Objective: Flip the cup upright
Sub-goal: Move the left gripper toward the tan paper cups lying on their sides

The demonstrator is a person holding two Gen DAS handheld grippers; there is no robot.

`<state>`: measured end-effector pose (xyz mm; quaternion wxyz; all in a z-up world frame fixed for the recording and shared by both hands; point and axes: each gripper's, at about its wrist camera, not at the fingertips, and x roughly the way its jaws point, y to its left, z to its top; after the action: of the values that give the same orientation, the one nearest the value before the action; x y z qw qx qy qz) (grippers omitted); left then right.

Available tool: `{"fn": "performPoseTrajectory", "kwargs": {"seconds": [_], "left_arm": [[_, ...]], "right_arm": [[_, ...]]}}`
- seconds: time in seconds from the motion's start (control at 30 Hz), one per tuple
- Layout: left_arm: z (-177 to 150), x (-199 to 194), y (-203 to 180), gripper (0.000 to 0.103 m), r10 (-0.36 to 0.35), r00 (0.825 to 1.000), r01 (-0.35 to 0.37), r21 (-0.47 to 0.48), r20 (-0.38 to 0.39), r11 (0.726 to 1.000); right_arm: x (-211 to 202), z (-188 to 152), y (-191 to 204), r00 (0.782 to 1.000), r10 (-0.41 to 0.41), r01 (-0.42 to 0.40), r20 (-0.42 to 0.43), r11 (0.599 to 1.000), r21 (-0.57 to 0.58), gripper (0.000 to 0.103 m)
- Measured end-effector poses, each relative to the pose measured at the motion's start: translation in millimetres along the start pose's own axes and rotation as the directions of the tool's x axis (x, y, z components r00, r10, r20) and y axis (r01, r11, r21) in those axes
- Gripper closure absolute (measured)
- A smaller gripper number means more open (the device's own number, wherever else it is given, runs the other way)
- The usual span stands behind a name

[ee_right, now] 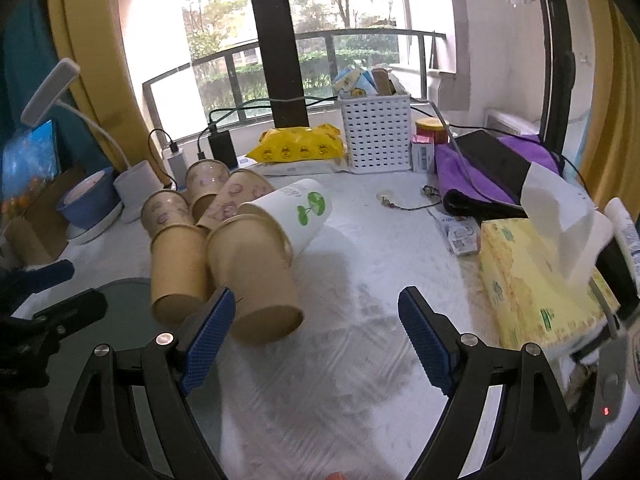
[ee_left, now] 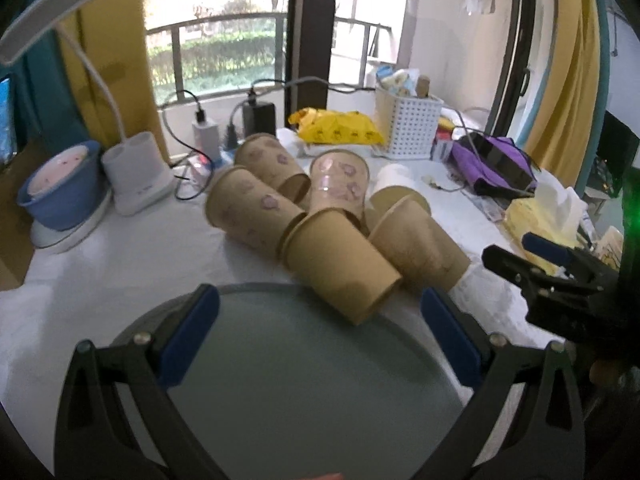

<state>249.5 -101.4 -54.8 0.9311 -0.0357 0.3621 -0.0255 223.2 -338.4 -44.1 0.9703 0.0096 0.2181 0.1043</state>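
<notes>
Several paper cups lie on their sides in a heap on the white tablecloth. In the left wrist view the nearest brown cup (ee_left: 340, 264) rests with its base on the rim of a round grey-green tray (ee_left: 304, 368), with a second brown cup (ee_left: 416, 246) to its right. My left gripper (ee_left: 320, 344) is open and empty above the tray, just short of that cup. My right gripper (ee_right: 316, 340) is open and empty; its left finger (ee_right: 208, 336) is beside the nearest brown cup (ee_right: 252, 276). A white cup with a green print (ee_right: 296, 212) lies behind.
A blue bowl (ee_left: 60, 192) and a white lamp base (ee_left: 136, 172) stand at the left. A white perforated basket (ee_right: 376, 132), yellow packets (ee_right: 300, 148), chargers with cables and purple cloth (ee_right: 492, 168) line the back. A yellow tissue box (ee_right: 532, 276) sits at the right.
</notes>
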Motion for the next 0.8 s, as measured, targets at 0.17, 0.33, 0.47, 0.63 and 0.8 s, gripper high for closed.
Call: {"fn": "performPoseTrajectory", "kwargs": {"seconds": [0.17,0.33,0.47,0.63,0.8], "left_arm": [[22.9,30.7,-9.5,0.001,0.010,0.999,-0.009,0.034,-0.034,0.999],[30.1,57.7,-13.7,0.002,0.005,0.994,-0.002,0.030,-0.109,1.000],[26.3,72.0,-13.2,0.003,0.001,0.984,0.002,0.016,-0.177,1.000],[20.8,83.2,-11.4,0.023,-0.026,0.970,0.028,0.003,-0.241,1.000],[17.6,85.4,-11.4,0.035,-0.043,0.964,0.047,0.007,-0.261,0.999]], "right_arm": [[9.2,6.5,-12.6,1.000,0.014,-0.014,-0.005,0.999,0.032,0.017],[15.1,10.1,-21.8,1.000,0.020,-0.020,-0.005,0.998,0.054,0.017],[17.4,11.7,-27.3,1.000,0.019,-0.019,-0.002,0.997,0.069,0.017],[20.7,11.5,-27.8,1.000,0.022,-0.022,-0.006,0.997,0.071,0.017],[19.2,12.2,-25.9,1.000,0.025,-0.025,-0.005,0.998,0.065,0.017]]}}
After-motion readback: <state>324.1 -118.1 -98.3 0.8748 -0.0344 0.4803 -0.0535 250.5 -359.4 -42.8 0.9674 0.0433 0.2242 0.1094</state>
